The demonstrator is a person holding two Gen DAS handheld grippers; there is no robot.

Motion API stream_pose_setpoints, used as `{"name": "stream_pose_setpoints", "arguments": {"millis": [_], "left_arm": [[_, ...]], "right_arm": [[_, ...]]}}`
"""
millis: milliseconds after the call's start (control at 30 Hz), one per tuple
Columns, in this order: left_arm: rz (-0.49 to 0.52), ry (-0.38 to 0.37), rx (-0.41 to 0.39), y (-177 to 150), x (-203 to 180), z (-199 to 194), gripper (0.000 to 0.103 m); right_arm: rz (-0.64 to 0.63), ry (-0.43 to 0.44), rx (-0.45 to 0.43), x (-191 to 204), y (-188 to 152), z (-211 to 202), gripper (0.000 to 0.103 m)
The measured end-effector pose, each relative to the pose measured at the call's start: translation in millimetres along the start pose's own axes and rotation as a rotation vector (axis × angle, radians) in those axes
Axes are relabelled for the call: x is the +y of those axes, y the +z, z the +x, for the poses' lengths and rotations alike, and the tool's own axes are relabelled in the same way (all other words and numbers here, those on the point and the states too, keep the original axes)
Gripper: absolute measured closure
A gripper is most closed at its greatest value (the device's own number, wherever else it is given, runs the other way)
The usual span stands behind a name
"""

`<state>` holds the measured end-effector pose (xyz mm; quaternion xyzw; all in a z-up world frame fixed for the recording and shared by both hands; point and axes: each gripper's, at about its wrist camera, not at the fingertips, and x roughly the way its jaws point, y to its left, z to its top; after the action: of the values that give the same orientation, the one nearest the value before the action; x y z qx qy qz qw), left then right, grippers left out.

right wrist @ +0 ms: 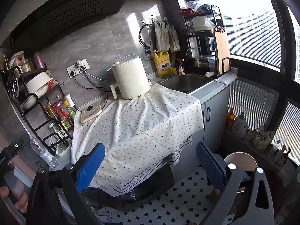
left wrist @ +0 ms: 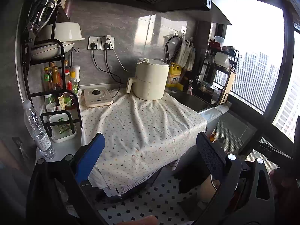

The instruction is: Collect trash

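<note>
A clear plastic water bottle stands at the counter's front left edge; it also shows in the right wrist view. My left gripper is open and empty, held in front of the cloth-covered counter. My right gripper is open and empty, held before the same spotted cloth. A white round bin stands on the floor behind the right finger; in the left wrist view a bin shows low right. No loose trash shows on the cloth.
A cream air fryer and a small induction plate sit at the cloth's back. A black rack of sauce bottles stands left. A sink, yellow detergent jug and dish rack are right, by the window.
</note>
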<state>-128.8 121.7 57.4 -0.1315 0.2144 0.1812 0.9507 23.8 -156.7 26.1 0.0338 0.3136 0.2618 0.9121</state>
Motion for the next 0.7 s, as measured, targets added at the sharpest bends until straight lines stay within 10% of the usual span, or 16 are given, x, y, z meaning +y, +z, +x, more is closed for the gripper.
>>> {"name": "stream_pose_setpoints", "arguments": {"millis": [700], "left_arm": [[-0.021, 0.006, 0.004, -2.3, 1.0, -2.2, 0.006]], "right_arm": [[-0.009, -0.005, 0.007, 1.4, -1.4, -4.6, 0.008]]}}
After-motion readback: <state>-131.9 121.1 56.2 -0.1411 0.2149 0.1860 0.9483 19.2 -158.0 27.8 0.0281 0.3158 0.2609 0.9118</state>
